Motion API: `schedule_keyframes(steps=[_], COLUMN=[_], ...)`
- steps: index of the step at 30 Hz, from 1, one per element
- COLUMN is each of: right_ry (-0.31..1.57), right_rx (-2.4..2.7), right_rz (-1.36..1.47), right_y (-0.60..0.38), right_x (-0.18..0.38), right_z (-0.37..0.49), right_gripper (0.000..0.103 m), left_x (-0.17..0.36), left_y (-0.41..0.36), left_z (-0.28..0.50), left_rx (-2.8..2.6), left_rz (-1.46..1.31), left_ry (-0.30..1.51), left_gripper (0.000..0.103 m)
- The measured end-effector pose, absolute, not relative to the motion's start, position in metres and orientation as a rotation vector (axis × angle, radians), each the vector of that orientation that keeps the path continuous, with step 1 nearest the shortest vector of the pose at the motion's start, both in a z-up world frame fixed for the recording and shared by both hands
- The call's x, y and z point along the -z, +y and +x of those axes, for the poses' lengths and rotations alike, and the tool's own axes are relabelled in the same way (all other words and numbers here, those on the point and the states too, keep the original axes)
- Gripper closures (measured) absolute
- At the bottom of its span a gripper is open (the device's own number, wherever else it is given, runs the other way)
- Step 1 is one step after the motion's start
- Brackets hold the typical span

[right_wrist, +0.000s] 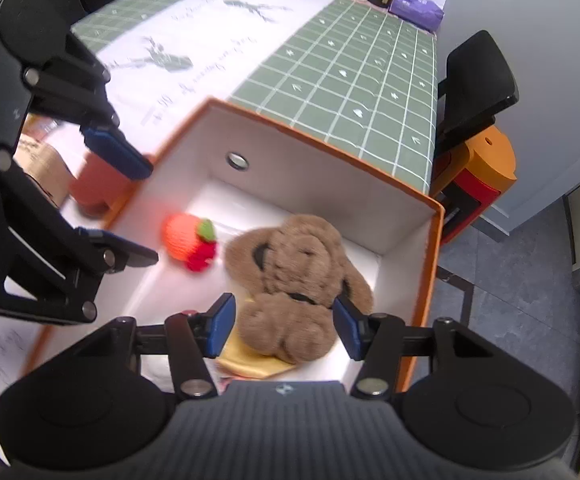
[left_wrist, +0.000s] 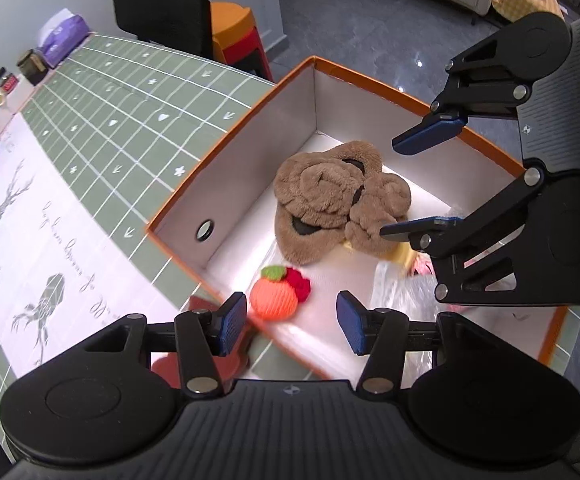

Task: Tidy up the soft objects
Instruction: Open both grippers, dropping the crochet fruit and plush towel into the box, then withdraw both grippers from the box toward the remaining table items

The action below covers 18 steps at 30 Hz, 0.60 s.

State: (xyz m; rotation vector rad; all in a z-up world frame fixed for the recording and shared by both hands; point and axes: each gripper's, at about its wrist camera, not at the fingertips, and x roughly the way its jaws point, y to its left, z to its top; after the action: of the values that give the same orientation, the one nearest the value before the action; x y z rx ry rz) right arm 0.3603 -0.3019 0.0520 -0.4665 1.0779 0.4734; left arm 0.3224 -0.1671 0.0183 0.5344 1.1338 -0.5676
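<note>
An orange-rimmed white box (left_wrist: 245, 148) (right_wrist: 430, 264) sits at the table's edge. Inside lie a pair of brown plush slippers (left_wrist: 330, 196) (right_wrist: 294, 276), an orange knitted fruit with a green leaf and red bit (left_wrist: 275, 294) (right_wrist: 187, 240), a yellow soft item (right_wrist: 249, 360) under the slippers, and a clear plastic bag (left_wrist: 402, 288). My left gripper (left_wrist: 292, 322) is open and empty, just above the knitted fruit; it also shows in the right wrist view (right_wrist: 129, 208). My right gripper (right_wrist: 283, 326) is open around the near slipper, not shut on it; it also shows in the left wrist view (left_wrist: 414, 188).
The green grid tablecloth (left_wrist: 129, 112) (right_wrist: 350, 64) with a white printed runner covers the table. Jars, a purple tissue pack (left_wrist: 63, 36) (right_wrist: 418, 4) and small boxes line the far edge. A black chair (left_wrist: 165, 8) and orange stools (right_wrist: 478, 172) stand beside the table. A red-brown object (right_wrist: 97, 184) lies beside the box.
</note>
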Motion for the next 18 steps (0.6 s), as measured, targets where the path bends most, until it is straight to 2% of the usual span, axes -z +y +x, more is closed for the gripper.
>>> schedule_keyframes(steps=[4,9,18], right_ry=[1.054,1.016,0.959], right_rx=[-0.487,-0.522,-0.617], right_rz=[-0.424,-0.434,-0.432], right_y=[-0.287,-0.26,-0.211], right_x=[-0.067,-0.079,-0.097], right_z=[0.345,0.325,0.294], right_gripper=[0.046,0.038,0.034], left_x=[-0.031,-0.042,-0.06], left_y=[-0.148,-0.116,-0.046], left_z=[0.304,0.281,0.254], left_rx=[0.541,0.472,0.319], left_rz=[0.498,0.469,0.373], left_ry=[1.108,1.094,1.064], left_gripper=[0.042,0.042,0.042])
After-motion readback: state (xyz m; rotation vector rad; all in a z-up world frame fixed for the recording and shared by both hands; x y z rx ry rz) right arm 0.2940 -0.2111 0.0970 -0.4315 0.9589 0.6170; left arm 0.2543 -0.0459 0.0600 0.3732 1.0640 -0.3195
